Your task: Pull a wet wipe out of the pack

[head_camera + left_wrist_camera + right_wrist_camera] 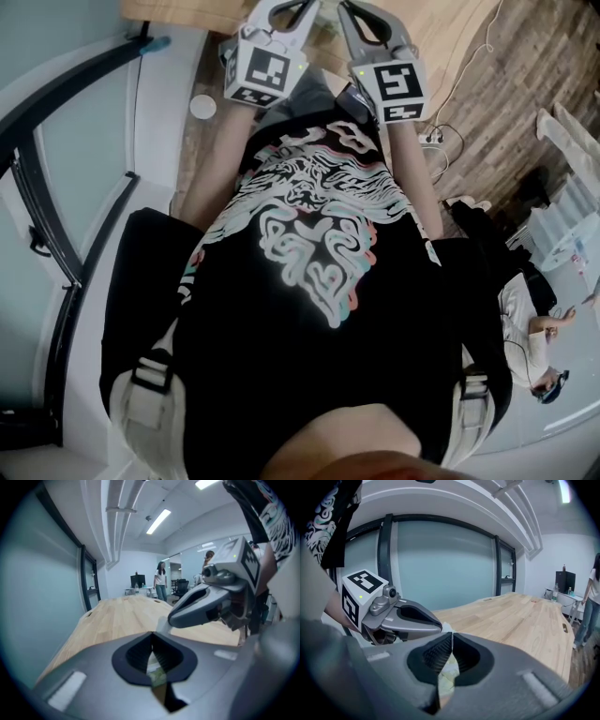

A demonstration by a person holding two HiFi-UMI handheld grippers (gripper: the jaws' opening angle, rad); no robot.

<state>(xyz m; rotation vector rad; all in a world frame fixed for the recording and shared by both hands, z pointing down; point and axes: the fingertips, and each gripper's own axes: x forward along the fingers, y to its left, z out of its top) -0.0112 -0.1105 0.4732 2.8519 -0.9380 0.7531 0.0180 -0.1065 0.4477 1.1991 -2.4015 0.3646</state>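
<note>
The wipe pack does not show clearly in any view. In the head view my left gripper (284,13) and right gripper (362,15) are side by side over the near edge of the wooden table (450,28), with their fingertips cut off at the top. In the left gripper view the left gripper (152,636) has its jaws together, and a pale green-white patch (157,677) shows through the slit below. The right gripper (452,637) looks the same, with a pale patch (446,679) behind its slit. A small white sliver (164,624) lies under the right gripper's tip (171,619).
The long wooden table (117,616) runs away ahead, beside a glass wall (440,564). A white round lid (202,106) lies by the table's left edge. A person (161,582) stands far off and another (589,606) stands at the table's far side. A power strip (433,139) lies on the floor.
</note>
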